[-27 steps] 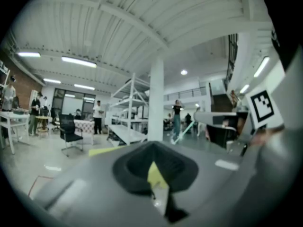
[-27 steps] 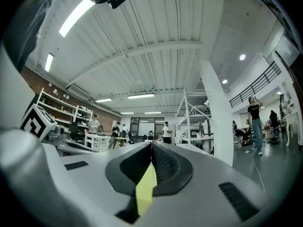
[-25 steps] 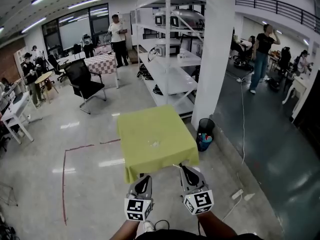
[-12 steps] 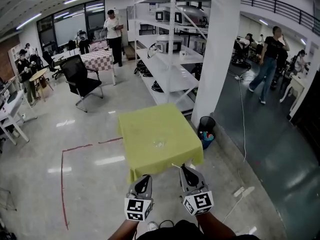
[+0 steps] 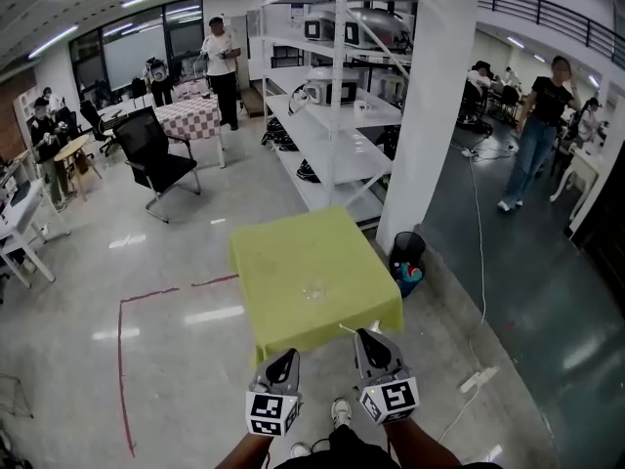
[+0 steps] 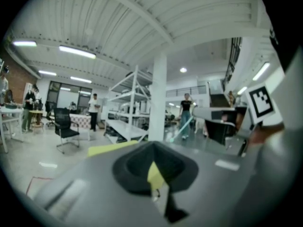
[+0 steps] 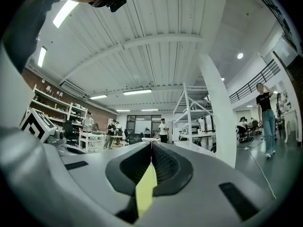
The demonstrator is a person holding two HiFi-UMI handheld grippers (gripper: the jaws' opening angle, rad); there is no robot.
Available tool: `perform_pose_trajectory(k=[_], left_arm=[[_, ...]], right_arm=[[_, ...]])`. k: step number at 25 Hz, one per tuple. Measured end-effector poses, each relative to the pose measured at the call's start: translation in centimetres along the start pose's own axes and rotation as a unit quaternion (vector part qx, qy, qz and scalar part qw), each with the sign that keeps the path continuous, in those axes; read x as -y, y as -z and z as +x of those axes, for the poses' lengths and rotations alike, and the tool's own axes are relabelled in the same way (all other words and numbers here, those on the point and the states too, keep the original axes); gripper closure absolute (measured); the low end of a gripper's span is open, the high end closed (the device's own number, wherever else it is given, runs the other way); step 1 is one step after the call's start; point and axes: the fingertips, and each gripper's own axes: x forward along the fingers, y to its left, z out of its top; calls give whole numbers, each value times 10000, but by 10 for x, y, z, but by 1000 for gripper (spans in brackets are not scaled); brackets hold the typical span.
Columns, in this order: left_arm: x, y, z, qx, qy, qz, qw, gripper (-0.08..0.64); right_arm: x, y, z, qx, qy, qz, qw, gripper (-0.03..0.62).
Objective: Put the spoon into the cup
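Head view shows a clear cup (image 5: 312, 288) near the middle of the yellow-green table (image 5: 278, 257). A thin pale item, possibly the spoon (image 5: 345, 328), lies at the table's near edge, and the left gripper (image 5: 284, 358) and right gripper (image 5: 365, 336) are held at that same near side. Left gripper view shows its jaws pressed together with nothing between them. Right gripper view shows the same: jaws closed and empty.

Distant cup (image 5: 312, 288), too small, indistinct
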Motion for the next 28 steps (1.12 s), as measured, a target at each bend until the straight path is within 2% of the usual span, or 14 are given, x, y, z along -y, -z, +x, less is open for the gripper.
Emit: perform_pose_trajectory(k=[17, 23, 28], left_arm=[[-27, -40, 150, -70, -504, 65, 9987, 555], [-23, -37, 179, -160, -610, 42, 9980, 554], [-28, -37, 191, -206, -714, 15, 9972, 554]], right_arm=[[117, 14, 115, 47, -474, 279, 9985, 583], [144, 23, 134, 120, -659, 396, 9970, 583], [150, 23, 148, 113, -790, 405, 9960, 583]])
